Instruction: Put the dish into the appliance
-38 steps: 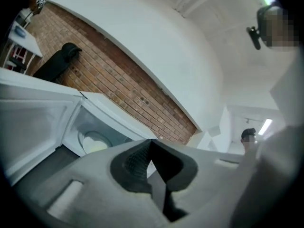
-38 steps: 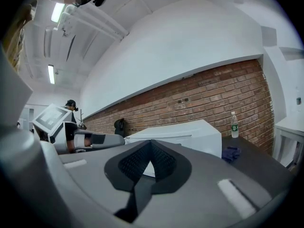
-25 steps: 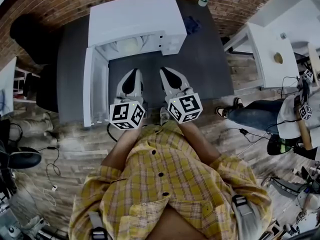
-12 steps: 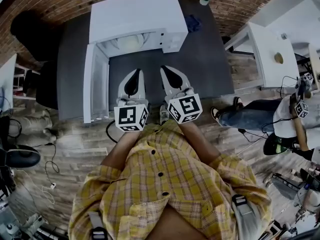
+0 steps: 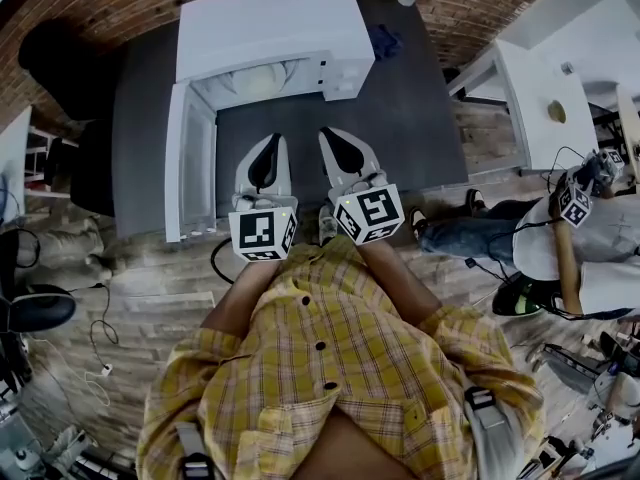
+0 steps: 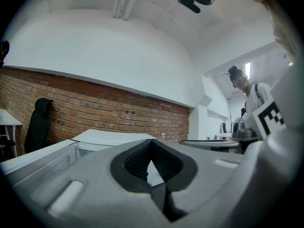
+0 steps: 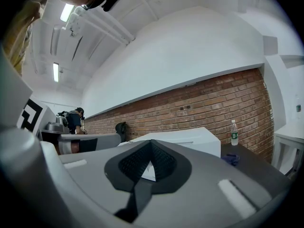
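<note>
We hold the left gripper and right gripper side by side over the dark table, both pinched together on nothing. The dish sits inside the open microwave.

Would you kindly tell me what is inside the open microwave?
A pale round dish shows just inside the microwave opening. The microwave's top covers the rest of the cavity, so nothing deeper can be seen.

Lab workspace: brick wall, floor cables, tables
</note>
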{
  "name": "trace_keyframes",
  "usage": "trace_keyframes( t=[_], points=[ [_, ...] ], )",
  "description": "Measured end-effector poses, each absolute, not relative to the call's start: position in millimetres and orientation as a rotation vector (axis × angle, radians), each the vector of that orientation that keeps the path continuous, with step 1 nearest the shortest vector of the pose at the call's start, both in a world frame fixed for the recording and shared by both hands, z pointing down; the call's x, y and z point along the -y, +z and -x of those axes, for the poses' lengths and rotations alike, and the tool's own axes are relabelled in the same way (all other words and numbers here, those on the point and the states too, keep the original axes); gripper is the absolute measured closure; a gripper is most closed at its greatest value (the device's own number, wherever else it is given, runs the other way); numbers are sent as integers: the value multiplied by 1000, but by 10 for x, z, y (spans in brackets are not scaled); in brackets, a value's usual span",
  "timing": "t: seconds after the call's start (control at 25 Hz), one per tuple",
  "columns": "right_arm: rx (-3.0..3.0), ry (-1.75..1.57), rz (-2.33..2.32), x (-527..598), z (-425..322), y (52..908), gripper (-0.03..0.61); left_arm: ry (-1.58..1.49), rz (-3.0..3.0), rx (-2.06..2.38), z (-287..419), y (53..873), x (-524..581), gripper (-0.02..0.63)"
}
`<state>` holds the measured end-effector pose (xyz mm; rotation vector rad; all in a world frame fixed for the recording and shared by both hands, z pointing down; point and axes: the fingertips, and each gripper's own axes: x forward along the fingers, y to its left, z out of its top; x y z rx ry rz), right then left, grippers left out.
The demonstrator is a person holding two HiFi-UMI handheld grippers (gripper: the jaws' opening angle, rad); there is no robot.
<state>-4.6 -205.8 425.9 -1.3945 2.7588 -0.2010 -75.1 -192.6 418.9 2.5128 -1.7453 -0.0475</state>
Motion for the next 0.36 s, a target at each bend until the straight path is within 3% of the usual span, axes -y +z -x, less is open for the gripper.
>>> trace_keyframes(
  t=[0.36],
  points=[
    [-2763, -188, 1386, 2086, 59, 4236, 575, -28, -2550, 1745, 687, 4158, 1963, 615]
  ],
)
